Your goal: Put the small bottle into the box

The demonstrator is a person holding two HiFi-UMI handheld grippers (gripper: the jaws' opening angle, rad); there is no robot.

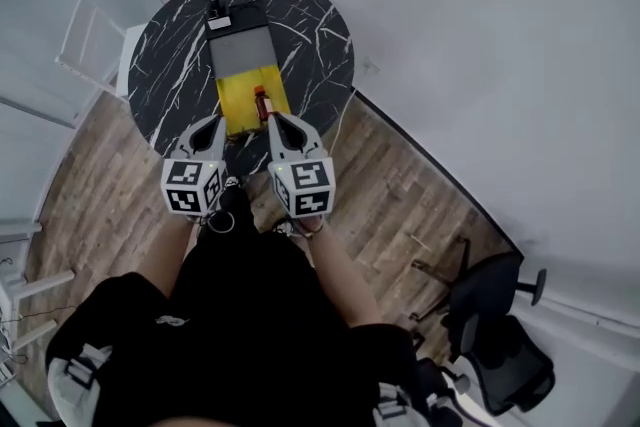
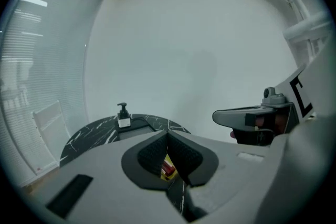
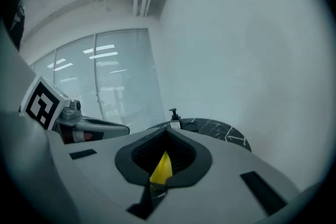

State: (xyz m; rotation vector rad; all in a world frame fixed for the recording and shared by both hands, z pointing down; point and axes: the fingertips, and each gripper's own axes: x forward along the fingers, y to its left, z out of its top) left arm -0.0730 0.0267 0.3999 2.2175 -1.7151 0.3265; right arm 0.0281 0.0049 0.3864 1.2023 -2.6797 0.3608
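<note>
Jaws: left gripper (image 2: 167, 133) closed, empty | right gripper (image 3: 167, 130) closed, empty | small bottle (image 1: 262, 103) in box (image 1: 237, 100)

A round black surface (image 1: 170, 75) veined in white stands in the upper left of the head view, close against a plain white wall (image 1: 480, 35) that fills the upper right. Below it the floor (image 1: 400, 180) is grey-brown wooden planking, with a dark line where it meets the wall. A white frame (image 1: 88, 40) stands just left of the surface. A black office chair (image 1: 495, 340) sits in the lower right corner. In the left gripper view, a window with slatted blinds (image 2: 37, 50) fills the left edge; in the right gripper view, glass panes (image 3: 105, 81) show bright strip lights.
</note>
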